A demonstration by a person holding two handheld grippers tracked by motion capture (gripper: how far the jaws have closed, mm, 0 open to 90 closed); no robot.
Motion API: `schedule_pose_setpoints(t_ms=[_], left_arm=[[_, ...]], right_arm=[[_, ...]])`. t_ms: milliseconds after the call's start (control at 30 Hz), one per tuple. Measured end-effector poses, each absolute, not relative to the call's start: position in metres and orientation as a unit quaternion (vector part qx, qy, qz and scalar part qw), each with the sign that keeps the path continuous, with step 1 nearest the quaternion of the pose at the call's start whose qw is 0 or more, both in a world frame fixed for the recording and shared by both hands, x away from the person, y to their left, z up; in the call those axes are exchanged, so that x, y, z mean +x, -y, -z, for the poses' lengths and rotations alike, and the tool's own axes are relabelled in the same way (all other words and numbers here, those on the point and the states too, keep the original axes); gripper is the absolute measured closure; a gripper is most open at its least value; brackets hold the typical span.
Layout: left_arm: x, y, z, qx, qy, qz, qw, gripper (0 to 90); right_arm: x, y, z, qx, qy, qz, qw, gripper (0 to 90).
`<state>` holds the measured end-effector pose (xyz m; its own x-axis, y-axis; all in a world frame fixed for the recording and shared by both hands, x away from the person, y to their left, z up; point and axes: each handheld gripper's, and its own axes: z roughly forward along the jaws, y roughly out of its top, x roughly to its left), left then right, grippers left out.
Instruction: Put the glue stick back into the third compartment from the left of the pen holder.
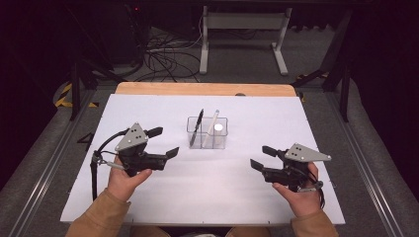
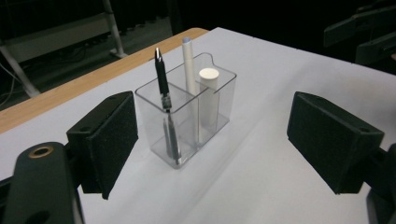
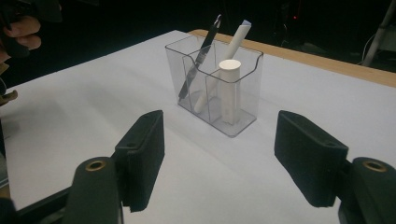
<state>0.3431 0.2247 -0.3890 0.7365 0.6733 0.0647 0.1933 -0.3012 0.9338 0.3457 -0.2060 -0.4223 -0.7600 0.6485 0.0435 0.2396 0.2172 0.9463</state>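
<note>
A clear two-compartment holder (image 1: pixel 207 140) stands at the middle of the white sheet. A black pen (image 1: pixel 197 126) leans in its left compartment and a short white cylinder (image 1: pixel 218 128) stands in the right one. A white pen (image 1: pixel 212 123) leans near the divider; I cannot tell which compartment holds its foot. My left gripper (image 1: pixel 164 142) hovers open left of the holder, and my right gripper (image 1: pixel 262 158) open to its right. The left gripper view frames the holder (image 2: pixel 154 135), black pen (image 2: pixel 162 79) and cylinder (image 2: pixel 208 98) between open jaws (image 2: pixel 219 135). The right gripper view does too: holder (image 3: pixel 245 74), jaws (image 3: pixel 219 140).
The white sheet (image 1: pixel 212 187) covers the table, with a wooden strip (image 1: pixel 202 89) along the far edge. Beyond it a white table frame (image 1: pixel 242 34) and loose cables (image 1: pixel 163 59) sit on the floor. Dark stands (image 1: pixel 74 84) flank the table.
</note>
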Motion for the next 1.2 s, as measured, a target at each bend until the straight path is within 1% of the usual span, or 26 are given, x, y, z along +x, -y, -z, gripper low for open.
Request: schedule_pose_setpoints(t_ms=[200,267,400,500,733,867,967,1067,1200], left_arm=[[0.334,-0.240,0.406,0.775,-0.280,-0.244,0.511,15.8],[0.333,-0.245,0.414,0.780,-0.283,-0.236,0.506,15.2],[0.331,-0.258,0.428,0.773,-0.300,-0.211,0.517,15.0],[0.327,-0.266,0.437,0.769,-0.309,-0.216,0.517,15.0],[0.321,-0.285,0.460,0.752,-0.335,-0.207,0.529,15.0],[0.317,-0.291,0.474,0.753,-0.344,-0.216,0.518,14.9],[0.316,-0.293,0.486,0.755,-0.352,-0.201,0.516,15.0],[0.314,-0.295,0.489,0.753,-0.354,-0.194,0.519,15.2],[0.317,-0.294,0.486,0.750,-0.352,-0.209,0.519,15.2]], right_arm=[[0.346,0.209,0.431,0.294,-0.760,-0.551,0.179,34.0],[0.345,0.209,0.431,0.290,-0.760,-0.554,0.179,34.0],[0.344,0.209,0.431,0.284,-0.760,-0.557,0.178,34.0],[0.343,0.209,0.433,0.282,-0.761,-0.556,0.177,34.0],[0.342,0.210,0.436,0.278,-0.762,-0.558,0.177,34.0],[0.342,0.210,0.439,0.275,-0.763,-0.557,0.177,34.0],[0.345,0.211,0.441,0.278,-0.765,-0.555,0.174,34.0],[0.346,0.213,0.443,0.281,-0.765,-0.553,0.174,34.0],[0.348,0.214,0.445,0.282,-0.764,-0.554,0.174,34.0]])
